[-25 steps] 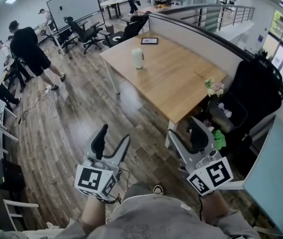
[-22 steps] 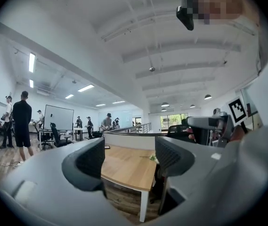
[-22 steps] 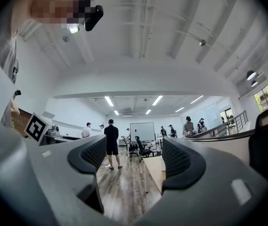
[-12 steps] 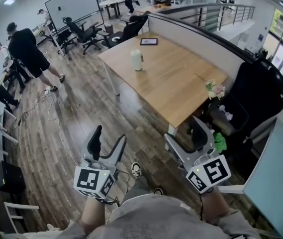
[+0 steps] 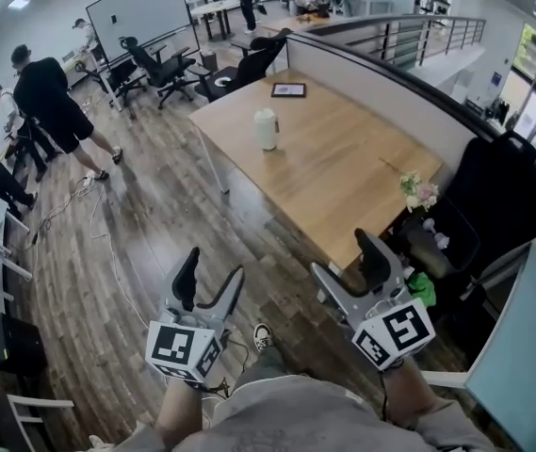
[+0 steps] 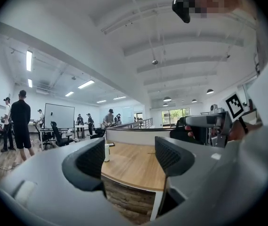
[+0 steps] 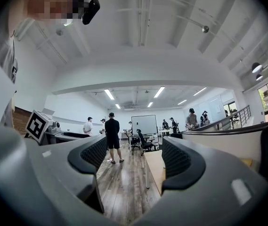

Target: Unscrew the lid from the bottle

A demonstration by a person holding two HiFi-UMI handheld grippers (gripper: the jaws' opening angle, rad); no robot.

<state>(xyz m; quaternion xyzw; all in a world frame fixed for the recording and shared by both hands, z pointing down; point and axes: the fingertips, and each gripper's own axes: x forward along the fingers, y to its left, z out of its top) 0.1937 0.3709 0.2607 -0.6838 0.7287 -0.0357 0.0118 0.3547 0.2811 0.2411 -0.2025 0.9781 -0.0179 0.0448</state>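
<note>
A white bottle (image 5: 266,128) with its lid on stands upright on the long wooden table (image 5: 343,172), far ahead of both grippers. In the left gripper view the bottle (image 6: 107,152) shows small, beside the left jaw's inner edge. My left gripper (image 5: 212,273) hangs over the wooden floor, well short of the table. It is open with nothing between its jaws, which have just been opening wider. My right gripper (image 5: 344,258) hovers near the table's near corner, also open and empty after just opening wider.
A small bunch of flowers (image 5: 419,192) and a dark tablet (image 5: 288,89) lie on the table. A black office chair (image 5: 479,205) stands at its right end. People (image 5: 47,97) stand at the left, with cables (image 5: 98,224) on the floor. My shoe (image 5: 263,335) shows below.
Both grippers have been carried forward towards the table, which now sits nearer and lower in the head view. The bottle has not moved on the table.
</note>
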